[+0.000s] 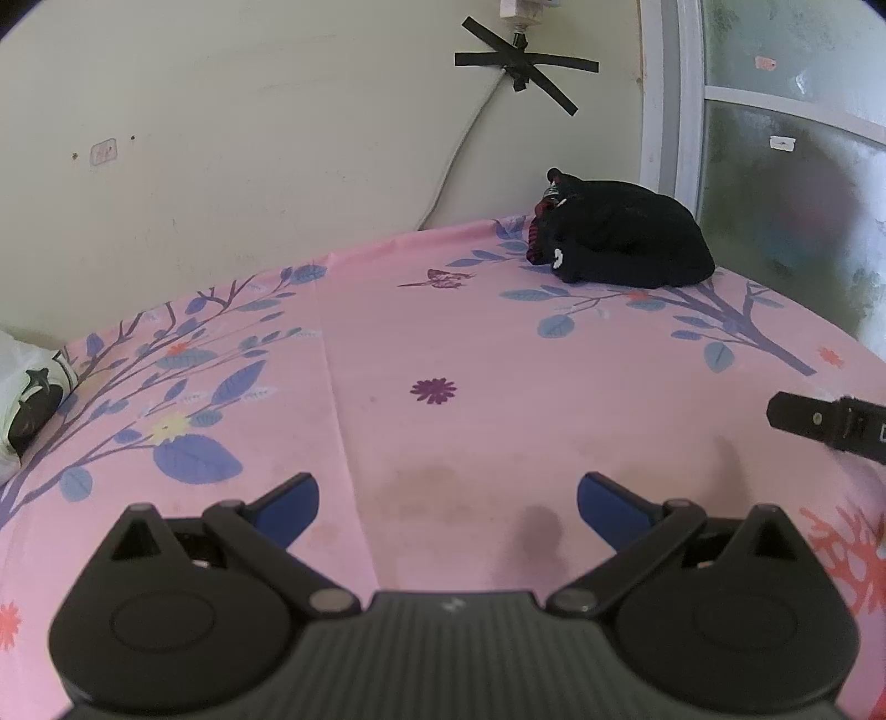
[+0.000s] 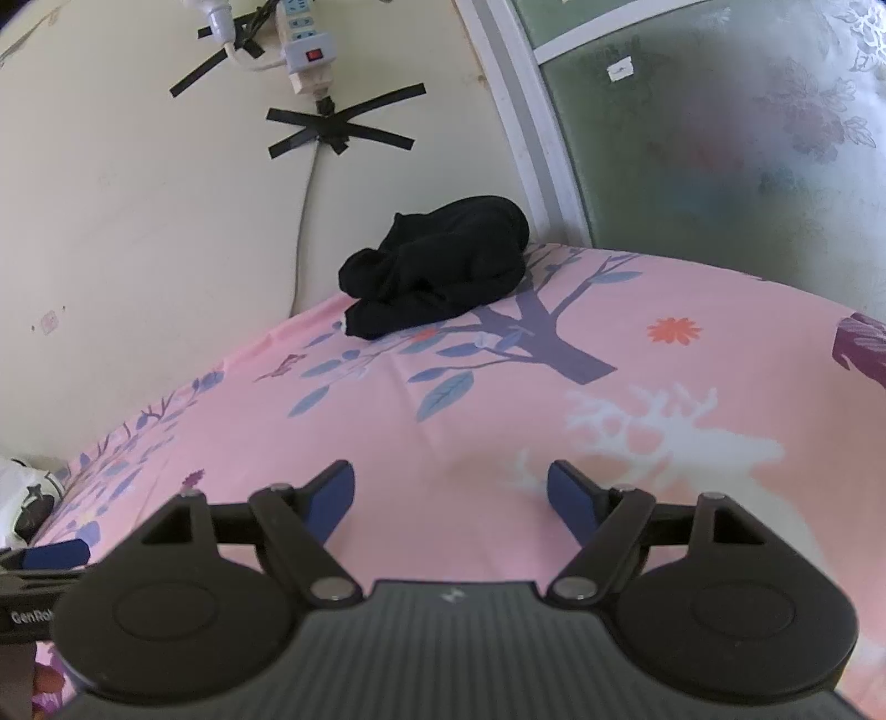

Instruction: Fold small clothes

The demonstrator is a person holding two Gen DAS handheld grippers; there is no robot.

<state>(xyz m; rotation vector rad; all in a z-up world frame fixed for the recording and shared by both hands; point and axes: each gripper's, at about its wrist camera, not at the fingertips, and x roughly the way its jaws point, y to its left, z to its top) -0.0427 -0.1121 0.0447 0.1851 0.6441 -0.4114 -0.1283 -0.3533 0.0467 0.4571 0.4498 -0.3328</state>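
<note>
A bundle of small black clothes lies at the far edge of the pink floral sheet, near the wall and window frame; it also shows in the right wrist view. My left gripper is open and empty, low over the sheet, well short of the bundle. My right gripper is open and empty, also over bare sheet. A finger of the right gripper shows at the right edge of the left wrist view. A blue-padded finger of the left gripper shows at the left edge of the right wrist view.
A cream wall runs behind the sheet, with a taped cable and a power strip. A frosted window stands at the back right. A white and black item lies at the sheet's left edge.
</note>
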